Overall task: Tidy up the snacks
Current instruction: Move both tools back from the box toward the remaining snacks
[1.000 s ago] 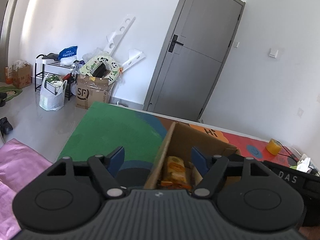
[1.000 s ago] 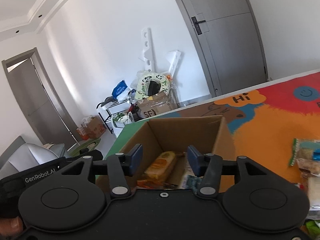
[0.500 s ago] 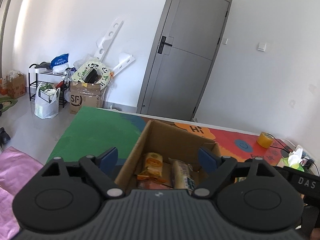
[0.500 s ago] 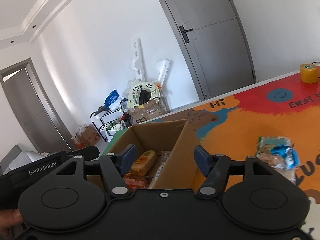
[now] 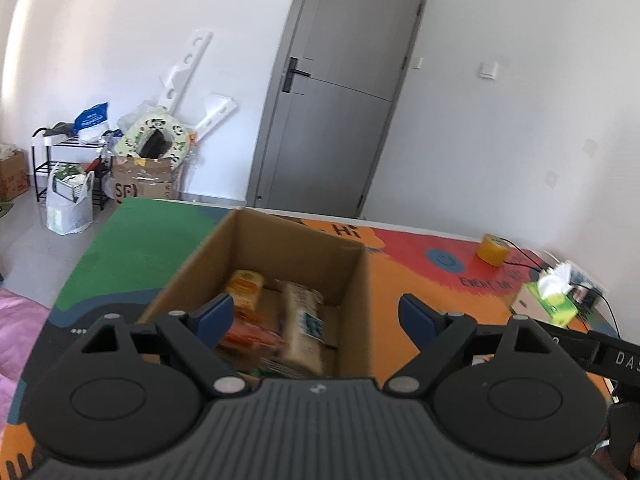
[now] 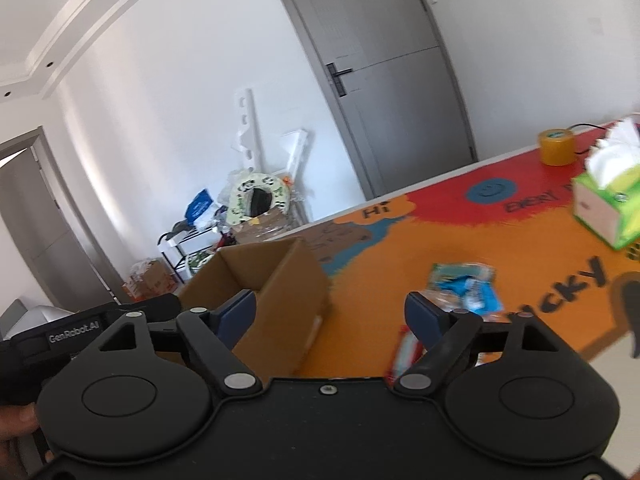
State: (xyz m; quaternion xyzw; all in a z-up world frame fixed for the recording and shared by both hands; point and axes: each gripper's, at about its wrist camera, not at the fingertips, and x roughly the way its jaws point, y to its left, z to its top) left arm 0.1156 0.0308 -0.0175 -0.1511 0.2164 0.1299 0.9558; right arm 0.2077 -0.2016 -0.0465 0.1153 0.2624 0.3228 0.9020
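Both views have swung rightward since a second ago, and the right gripper (image 6: 330, 312) has just been opening: its jaws now stand wide with nothing between them, past the cardboard box's (image 6: 280, 280) right wall. The left gripper (image 5: 316, 314) is wide too, holding nothing, over the box. Snacks (image 5: 298, 320) lie inside. Farther right, a snack packet (image 6: 464, 286) lies on open mat (image 6: 380, 272); a tissue box (image 6: 604, 208) stands near the far-right edge.
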